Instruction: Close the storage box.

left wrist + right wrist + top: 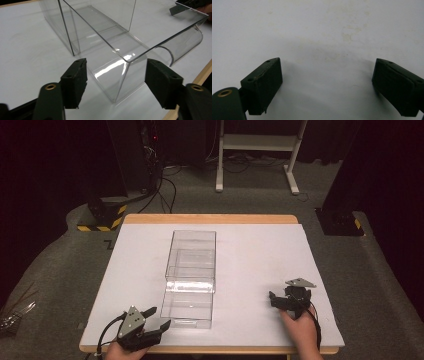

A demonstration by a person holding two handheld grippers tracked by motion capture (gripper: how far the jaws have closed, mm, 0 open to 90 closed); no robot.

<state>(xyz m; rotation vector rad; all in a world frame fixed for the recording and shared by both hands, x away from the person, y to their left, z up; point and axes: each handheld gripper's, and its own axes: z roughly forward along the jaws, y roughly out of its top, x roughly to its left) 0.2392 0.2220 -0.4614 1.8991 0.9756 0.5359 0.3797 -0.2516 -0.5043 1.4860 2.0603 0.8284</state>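
A clear plastic box (192,257) lies lengthwise in the middle of the white table top (260,250). A clear drawer-like part (187,310) sticks out of its near end. My left gripper (161,316) rests at the front edge, just left of that near end, pointing at it. In the left gripper view its jaws (116,62) stand apart, and the near corner of the clear part (125,75) lies a little ahead between them, untouched. My right gripper (278,299) sits at the front right, apart from the box. Its jaws (327,65) are open over bare white surface.
The table's wooden rim (210,218) shows at the far side. On the floor beyond stand a white-framed stand (255,142), a black post on a yellow-and-black striped base (100,220) and another black base (340,222). Cables run across the carpet.
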